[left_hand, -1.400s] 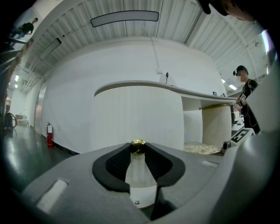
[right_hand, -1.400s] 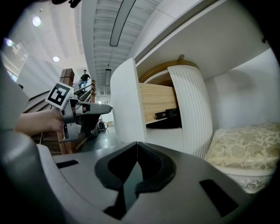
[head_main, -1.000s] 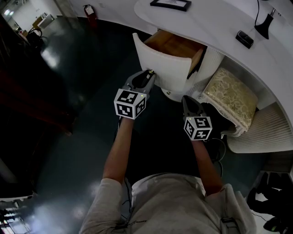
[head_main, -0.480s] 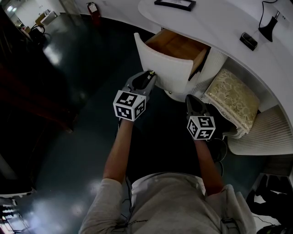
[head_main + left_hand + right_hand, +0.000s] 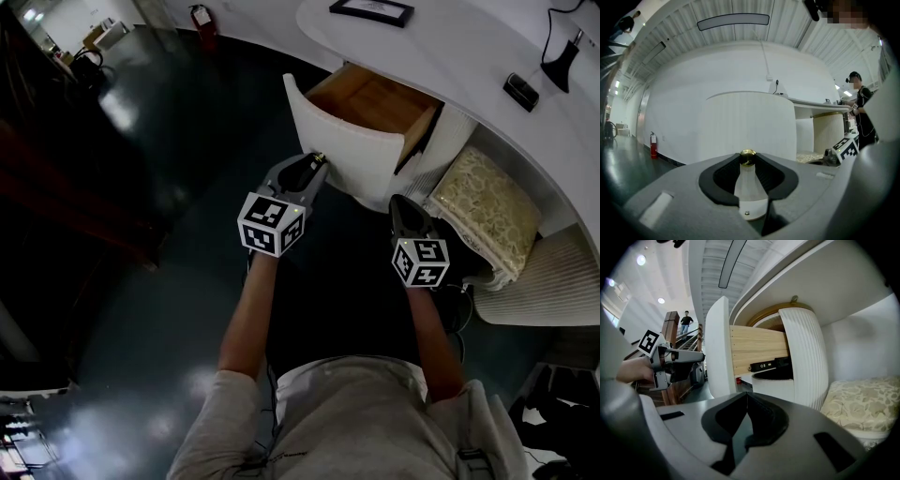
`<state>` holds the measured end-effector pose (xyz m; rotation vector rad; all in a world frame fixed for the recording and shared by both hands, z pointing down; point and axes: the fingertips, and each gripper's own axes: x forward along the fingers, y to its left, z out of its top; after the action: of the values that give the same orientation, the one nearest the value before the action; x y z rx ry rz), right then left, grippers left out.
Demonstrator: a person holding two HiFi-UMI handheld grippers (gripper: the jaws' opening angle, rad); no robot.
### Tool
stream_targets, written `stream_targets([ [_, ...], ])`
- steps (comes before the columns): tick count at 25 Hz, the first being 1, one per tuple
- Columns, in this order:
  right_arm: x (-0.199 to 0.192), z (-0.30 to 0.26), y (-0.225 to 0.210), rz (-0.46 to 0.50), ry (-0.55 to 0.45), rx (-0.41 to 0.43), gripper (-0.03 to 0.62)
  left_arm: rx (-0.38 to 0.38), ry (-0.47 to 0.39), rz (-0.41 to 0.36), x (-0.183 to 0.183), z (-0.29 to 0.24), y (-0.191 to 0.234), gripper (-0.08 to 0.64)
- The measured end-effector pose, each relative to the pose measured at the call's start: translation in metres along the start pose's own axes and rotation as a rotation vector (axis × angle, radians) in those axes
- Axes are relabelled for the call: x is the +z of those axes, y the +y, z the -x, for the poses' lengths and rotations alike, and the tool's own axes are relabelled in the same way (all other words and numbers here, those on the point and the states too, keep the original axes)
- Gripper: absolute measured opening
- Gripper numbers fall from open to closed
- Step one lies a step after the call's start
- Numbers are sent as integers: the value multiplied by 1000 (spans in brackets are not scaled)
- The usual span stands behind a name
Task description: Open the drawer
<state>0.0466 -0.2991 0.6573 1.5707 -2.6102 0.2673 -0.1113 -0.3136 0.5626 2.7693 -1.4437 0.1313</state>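
Head view, drawer (image 5: 349, 142) out over floor (image 5: 178, 197), left gripper (image 5: 316, 160) probably clasps knob (image 5: 748, 158)

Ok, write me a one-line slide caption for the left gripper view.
Left gripper closed on the brass knob of the white ribbed drawer front, seen along its own jaws.

Drawer (image 5: 349, 152): front white, matt, finely ribbed; sides bare pale wood. Knob (image 5: 748, 158) in left hand-held gripper (image 5: 315, 161): glossy brass-coloured metal. Floor (image 5: 141, 234): dark, glossy. Cushion (image 5: 487, 202), right of that gripper: patterned cloth.
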Motion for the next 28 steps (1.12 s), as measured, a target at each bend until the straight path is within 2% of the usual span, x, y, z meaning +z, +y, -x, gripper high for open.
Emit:
stream_targets([
  [15,-4,-1,-10,21,14,-7,15,-4,-11,-7,-4,33,3,106],
  [28,-5,-8,0,37,21,16,15,-9,-3,-8,-8,58,2,106],
])
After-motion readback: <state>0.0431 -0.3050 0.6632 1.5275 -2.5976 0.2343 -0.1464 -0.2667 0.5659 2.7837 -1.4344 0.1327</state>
